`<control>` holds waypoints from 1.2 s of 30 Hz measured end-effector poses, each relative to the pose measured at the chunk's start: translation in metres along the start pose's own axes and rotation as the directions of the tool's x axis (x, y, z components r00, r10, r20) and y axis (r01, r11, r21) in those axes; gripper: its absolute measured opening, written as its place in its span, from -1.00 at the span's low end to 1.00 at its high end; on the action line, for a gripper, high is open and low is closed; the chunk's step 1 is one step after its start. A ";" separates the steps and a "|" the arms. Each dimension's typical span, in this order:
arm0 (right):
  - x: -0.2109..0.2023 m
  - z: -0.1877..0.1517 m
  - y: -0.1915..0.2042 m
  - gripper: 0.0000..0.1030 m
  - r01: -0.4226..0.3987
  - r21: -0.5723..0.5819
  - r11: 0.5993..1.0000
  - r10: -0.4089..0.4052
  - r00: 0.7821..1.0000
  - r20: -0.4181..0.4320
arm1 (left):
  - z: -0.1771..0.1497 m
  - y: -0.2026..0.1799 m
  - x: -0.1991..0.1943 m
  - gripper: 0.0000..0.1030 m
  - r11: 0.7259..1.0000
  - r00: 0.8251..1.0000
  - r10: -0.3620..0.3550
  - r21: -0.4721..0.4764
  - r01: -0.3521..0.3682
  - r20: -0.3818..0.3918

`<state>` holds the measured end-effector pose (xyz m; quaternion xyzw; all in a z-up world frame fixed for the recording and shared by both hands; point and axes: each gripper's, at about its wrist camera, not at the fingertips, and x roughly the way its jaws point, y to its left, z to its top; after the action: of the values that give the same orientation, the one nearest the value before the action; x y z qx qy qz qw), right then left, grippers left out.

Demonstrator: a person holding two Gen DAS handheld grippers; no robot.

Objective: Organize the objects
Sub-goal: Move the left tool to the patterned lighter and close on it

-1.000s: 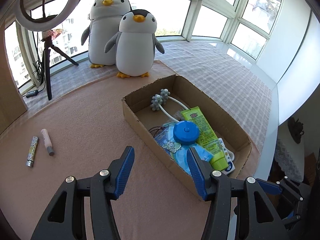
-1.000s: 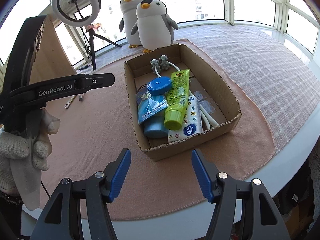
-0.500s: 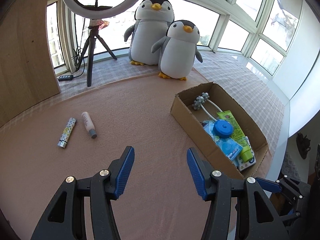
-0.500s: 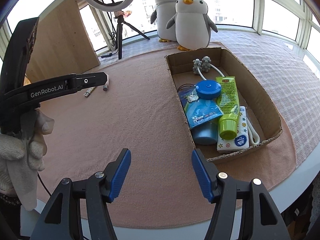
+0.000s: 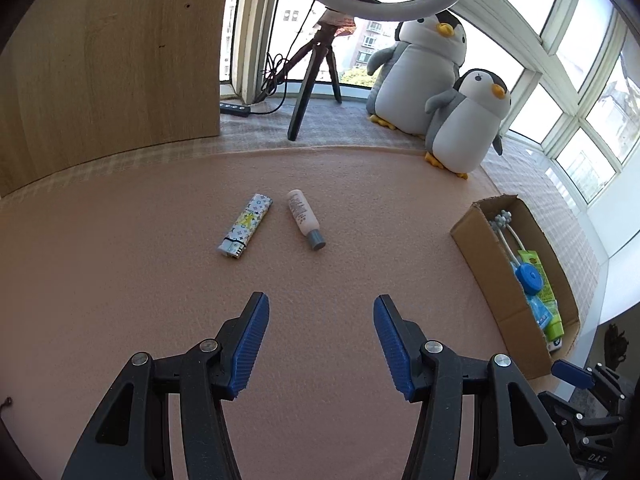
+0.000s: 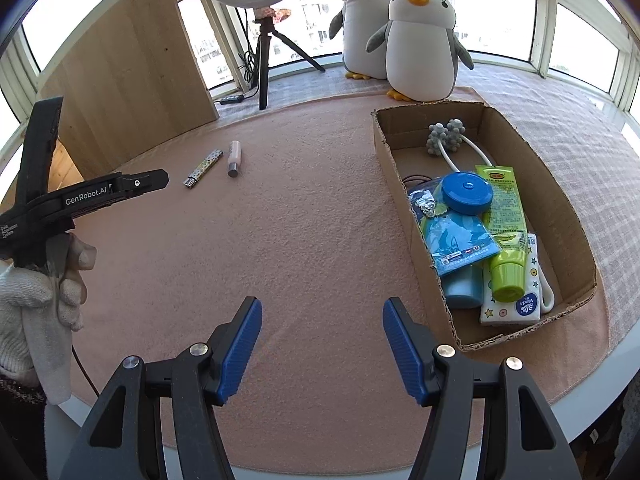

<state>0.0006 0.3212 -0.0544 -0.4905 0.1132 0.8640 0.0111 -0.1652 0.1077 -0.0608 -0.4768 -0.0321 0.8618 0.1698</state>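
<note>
Lighter (image 5: 245,231) and small bottle (image 5: 305,219) lie side by side out on the pink mat (image 5: 120,280), close but not touching, and the left gripper (image 5: 321,330) hangs above the mat on their near side, blue pads spread wide with nothing between them. The lighter carries a patterned wrap with its metal end pointing near; the bottle (pale pink body, grey cap) lies just to its right, cap end also near.

Over to the right-hand camera: the right gripper (image 6: 322,338) floats over bare mat too, fingers released and empty. From here the left gripper's black frame shows at the left edge, gripped by a hand in a white knitted glove (image 6: 36,300). The lighter (image 6: 203,168) and bottle (image 6: 234,158) sit well off on the far left of this view.

On the right of the mat stands the open cardboard box (image 6: 400,184), and it is already loaded: a green tube (image 6: 505,224) with a lime cap, a round blue disc (image 6: 467,193), a blue packet (image 6: 456,244), a white tissue pack (image 6: 516,308) with stars underneath, and a massage roller (image 6: 446,138) with grey knobbly balls at the far end.

Beyond the mat (on the checked cloth by the windows) two plush penguins (image 6: 416,44) stand together, a ring light on a tripod (image 6: 264,40) to their left, and a wooden board (image 6: 132,80) farther left again.
</note>
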 end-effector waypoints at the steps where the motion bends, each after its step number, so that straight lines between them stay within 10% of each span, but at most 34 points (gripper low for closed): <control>1: 0.002 0.001 0.002 0.15 -0.004 0.001 1.000 0.004 1.000 -0.003 | 0.001 0.008 0.002 0.13 1.000 1.000 0.009 -0.009 -0.009 -0.001; 12: 0.016 0.015 0.021 0.15 -0.014 -0.039 0.999 0.013 1.000 -0.020 | 0.026 0.074 0.040 0.13 0.991 0.998 0.057 -0.116 -0.061 -0.038; 36: 0.130 0.133 0.054 0.14 -0.119 0.023 0.993 0.121 0.988 -0.099 | 0.060 0.069 0.130 -0.16 0.995 0.986 0.096 0.003 -0.097 -0.137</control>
<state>-0.1860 0.2842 -0.0891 -0.5256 0.1501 0.8363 -0.0424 -0.2970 0.0914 -0.1483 -0.5363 0.0014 0.8341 0.1289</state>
